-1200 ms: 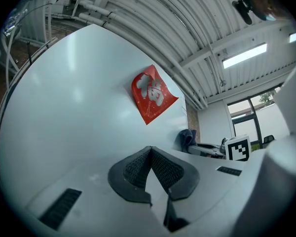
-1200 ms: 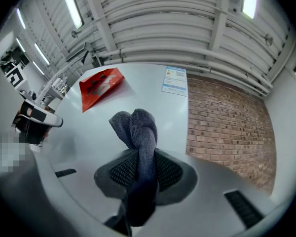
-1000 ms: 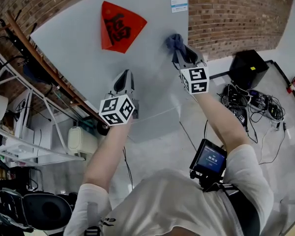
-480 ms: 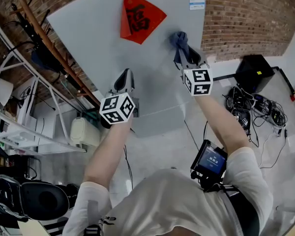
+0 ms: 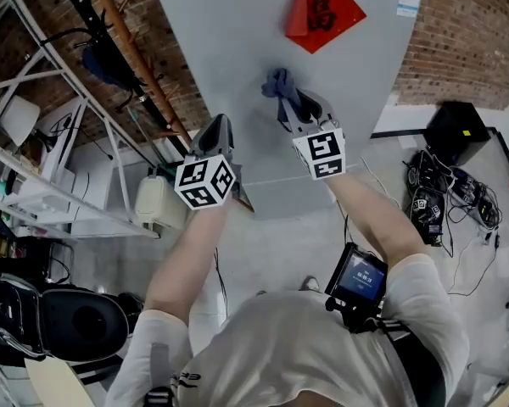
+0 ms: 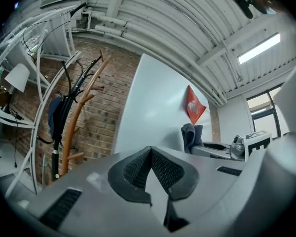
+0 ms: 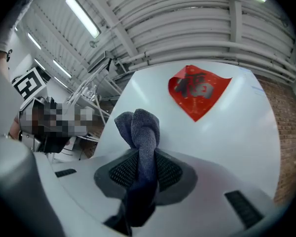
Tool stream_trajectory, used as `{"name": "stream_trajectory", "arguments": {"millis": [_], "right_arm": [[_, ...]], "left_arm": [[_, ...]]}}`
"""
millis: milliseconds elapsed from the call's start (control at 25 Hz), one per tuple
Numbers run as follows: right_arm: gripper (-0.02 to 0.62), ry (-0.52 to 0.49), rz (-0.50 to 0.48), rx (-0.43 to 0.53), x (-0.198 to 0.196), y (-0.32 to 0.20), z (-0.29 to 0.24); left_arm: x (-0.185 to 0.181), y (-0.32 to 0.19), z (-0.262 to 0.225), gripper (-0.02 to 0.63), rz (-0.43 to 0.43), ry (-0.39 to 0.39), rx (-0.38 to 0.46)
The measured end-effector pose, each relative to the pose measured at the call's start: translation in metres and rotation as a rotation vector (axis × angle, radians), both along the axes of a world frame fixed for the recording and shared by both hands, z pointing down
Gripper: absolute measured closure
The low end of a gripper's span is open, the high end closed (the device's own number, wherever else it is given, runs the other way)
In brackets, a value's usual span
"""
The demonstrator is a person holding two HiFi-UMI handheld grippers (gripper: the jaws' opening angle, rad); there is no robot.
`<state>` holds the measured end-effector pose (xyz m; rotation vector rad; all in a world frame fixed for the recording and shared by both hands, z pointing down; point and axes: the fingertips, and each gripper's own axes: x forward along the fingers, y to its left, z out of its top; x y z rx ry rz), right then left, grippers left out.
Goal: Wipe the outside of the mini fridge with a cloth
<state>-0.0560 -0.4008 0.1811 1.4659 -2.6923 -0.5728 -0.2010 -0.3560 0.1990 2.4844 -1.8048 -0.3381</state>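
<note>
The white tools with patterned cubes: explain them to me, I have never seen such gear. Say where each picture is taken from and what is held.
There is no robot here. A person holds a two-jaw gripper in each hand, and the cubes are part of those grippers. One picture comes from a camera on the person's head, looking down at both arms and the grey fridge with its red sticker. The other two come from cameras riding on the grippers, each looking along its own jaws. The right gripper is shut on a blue cloth, held up at the fridge near the sticker. The left gripper is shut and empty.
</note>
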Motion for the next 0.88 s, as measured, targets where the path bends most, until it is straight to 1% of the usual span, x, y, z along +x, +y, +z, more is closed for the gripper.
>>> {"name": "stream_trajectory", "arguments": {"millis": [240,480,600,720,880], "right_arm": [[0.512,0.032,-0.078,-0.040,-0.084,0.014,0.031],[0.512,0.052,-0.101,-0.086,-0.139,0.014,0.067],[0.512,0.064,-0.095,-0.100,-0.157,0.010,0.082],[0.512,0.080,-0.071,-0.108,-0.166,0.003,0.095],[0.512,0.090,-0.054,-0.092,-0.169,-0.001,0.099]], "left_arm": [[-0.060,0.012,0.022,0.603,-0.044,-0.004,-0.033],[-0.101,0.020,0.048,0.603,-0.046,-0.010,-0.075],[-0.118,0.022,0.057,0.603,-0.044,-0.012,-0.089],[-0.129,0.023,0.065,0.603,-0.034,-0.009,-0.099],[-0.132,0.023,0.070,0.603,-0.024,-0.015,-0.103]]}}
